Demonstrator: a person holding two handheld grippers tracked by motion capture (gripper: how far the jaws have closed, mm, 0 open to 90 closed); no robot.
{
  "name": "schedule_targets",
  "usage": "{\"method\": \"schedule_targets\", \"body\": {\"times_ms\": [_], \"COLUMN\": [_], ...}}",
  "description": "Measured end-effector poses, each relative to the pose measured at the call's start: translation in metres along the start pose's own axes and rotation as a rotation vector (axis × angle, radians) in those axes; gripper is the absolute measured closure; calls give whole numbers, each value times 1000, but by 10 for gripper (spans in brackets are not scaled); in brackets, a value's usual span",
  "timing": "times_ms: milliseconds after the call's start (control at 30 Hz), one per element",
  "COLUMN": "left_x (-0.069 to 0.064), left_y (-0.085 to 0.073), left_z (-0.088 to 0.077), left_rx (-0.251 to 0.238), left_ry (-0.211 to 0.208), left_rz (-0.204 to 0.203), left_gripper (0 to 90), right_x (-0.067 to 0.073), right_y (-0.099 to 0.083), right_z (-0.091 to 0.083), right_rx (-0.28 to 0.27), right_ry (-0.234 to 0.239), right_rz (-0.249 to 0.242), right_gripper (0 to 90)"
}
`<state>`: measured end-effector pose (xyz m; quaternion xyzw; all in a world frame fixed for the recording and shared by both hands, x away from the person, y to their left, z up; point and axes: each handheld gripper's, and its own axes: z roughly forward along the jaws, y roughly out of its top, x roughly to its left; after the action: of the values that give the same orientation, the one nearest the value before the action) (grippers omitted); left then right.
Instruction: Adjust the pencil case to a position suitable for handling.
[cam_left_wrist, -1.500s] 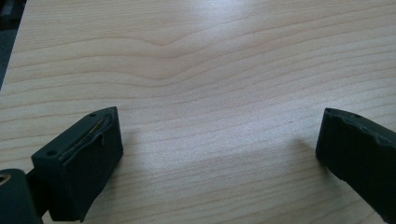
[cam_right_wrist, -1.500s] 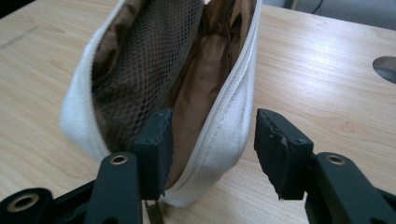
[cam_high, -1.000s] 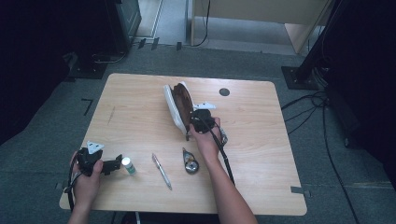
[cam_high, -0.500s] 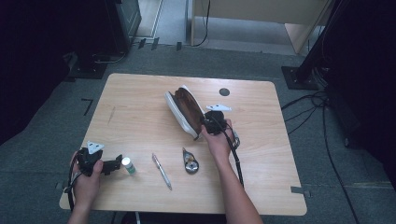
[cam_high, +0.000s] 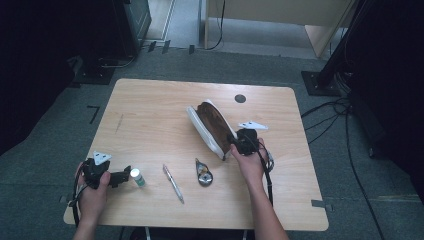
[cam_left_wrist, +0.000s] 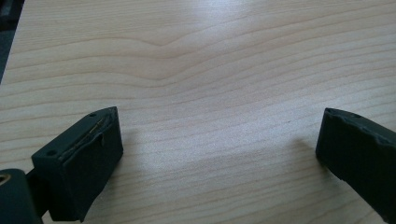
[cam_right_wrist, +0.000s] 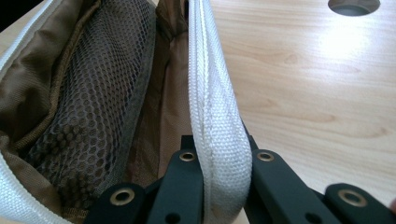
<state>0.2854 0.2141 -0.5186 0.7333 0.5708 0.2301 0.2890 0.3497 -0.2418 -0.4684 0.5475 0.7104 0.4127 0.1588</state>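
Observation:
A white zip pouch (cam_high: 209, 125) with a brown lining lies open in the middle of the wooden table (cam_high: 150, 115). My right gripper (cam_high: 233, 143) is at the pouch's near right end, shut on its white rim. In the right gripper view the rim (cam_right_wrist: 218, 126) is pinched between the two black jaws of my right gripper (cam_right_wrist: 223, 161), and a mesh pocket (cam_right_wrist: 88, 93) shows inside. My left gripper (cam_high: 124, 175) rests at the near left of the table, open, just left of a small white bottle (cam_high: 136, 177). In the left gripper view my left gripper (cam_left_wrist: 219, 149) has bare wood between its jaws.
A pen (cam_high: 173, 183) and a small round metal item (cam_high: 203, 174) lie near the front between the two hands. A dark round hole (cam_high: 240, 98) is in the table behind the pouch. Cables and stands are on the floor around the table.
My right hand has moved to the right and toward the near edge, dragging the pouch along by its rim. The left hand has stayed put.

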Motion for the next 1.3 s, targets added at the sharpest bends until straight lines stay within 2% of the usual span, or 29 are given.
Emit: {"method": "schedule_targets", "body": {"times_ms": [300,367,433,567,667,733,867,967,1300], "left_x": [0,0,0,0,0,0,0,0,0], "left_y": [0,0,0,0,0,0,0,0,0], "left_z": [0,0,0,0,0,0,0,0,0], "left_rx": [1,1,2,2,2,2,2,2,2], "left_ry": [0,0,-3,-3,-4,-4,-4,-4,-3], "left_rz": [1,1,5,5,5,5,6,5,5], "left_gripper": [5,5,5,5,5,5,5,5,5], "right_x": [-13,-17,-17,-20,-20,-20,-21,-17,-5], "right_y": [-8,-9,-10,-9,-7,-6,-5,-5,-7], "right_z": [-2,-1,-1,-3,-8,-9,-18,-31,-61], "right_rx": [19,17,18,-1,-20,-23,-41,-68,-129], "right_ry": [44,49,45,55,46,39,30,21,8], "right_rz": [-10,-26,-23,-20,-33,-35,-40,-61,-85], "right_gripper": [874,861,846,732,670,659,605,569,553]}}
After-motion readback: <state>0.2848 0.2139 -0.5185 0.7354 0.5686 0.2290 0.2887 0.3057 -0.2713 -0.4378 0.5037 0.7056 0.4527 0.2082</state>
